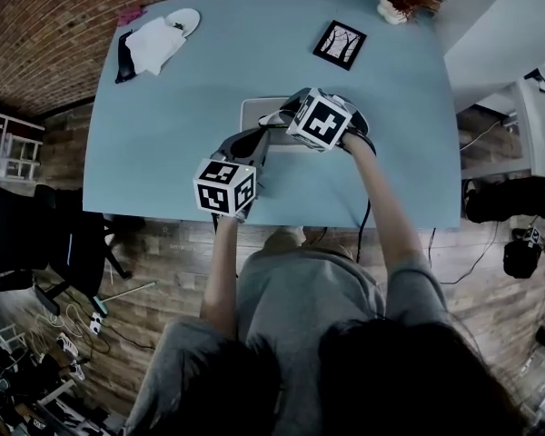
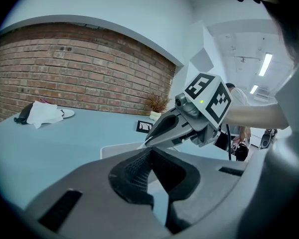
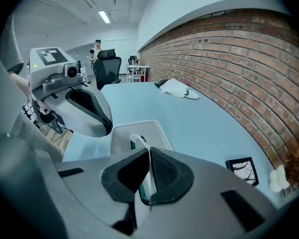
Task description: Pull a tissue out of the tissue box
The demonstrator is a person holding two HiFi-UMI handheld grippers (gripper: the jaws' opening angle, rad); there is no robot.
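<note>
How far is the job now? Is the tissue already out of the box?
Done: the right gripper is shut on the tissue. In hand: the tissue runs from its jaws down into the tissue box, so it is only partly out. Left: pull it free. The left gripper is shut, empty.

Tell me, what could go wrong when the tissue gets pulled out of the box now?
The right tool pinches only a thin bit of the tissue, so it might rip or slip free. The left tool is shut and does not seem to press on the tissue box, so the box might come up too.
</note>
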